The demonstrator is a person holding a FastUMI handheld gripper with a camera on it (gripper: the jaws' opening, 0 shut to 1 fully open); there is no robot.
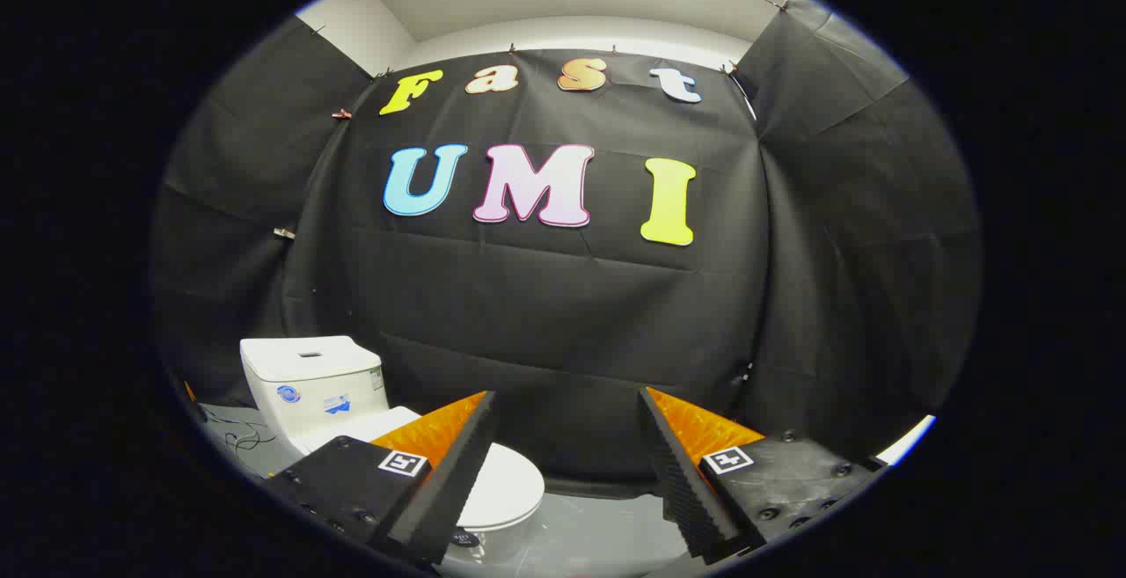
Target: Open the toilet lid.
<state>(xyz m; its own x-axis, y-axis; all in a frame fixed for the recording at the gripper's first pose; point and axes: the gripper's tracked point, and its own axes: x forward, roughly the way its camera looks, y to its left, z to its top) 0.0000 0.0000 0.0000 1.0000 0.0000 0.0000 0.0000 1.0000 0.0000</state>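
While the toilet lid [506,481] lies flat and closed over the bowl, the tool [567,464] hangs above and short of it with its fingers spread wide and nothing between them. The white toilet sits low on the grey floor [598,525], partly behind the left finger [444,472], its cistern [312,384] backed toward the black cloth wall. Judging by the height and gap, this looks like an approach stance, with room left to slip a finger under the lid's front edge.
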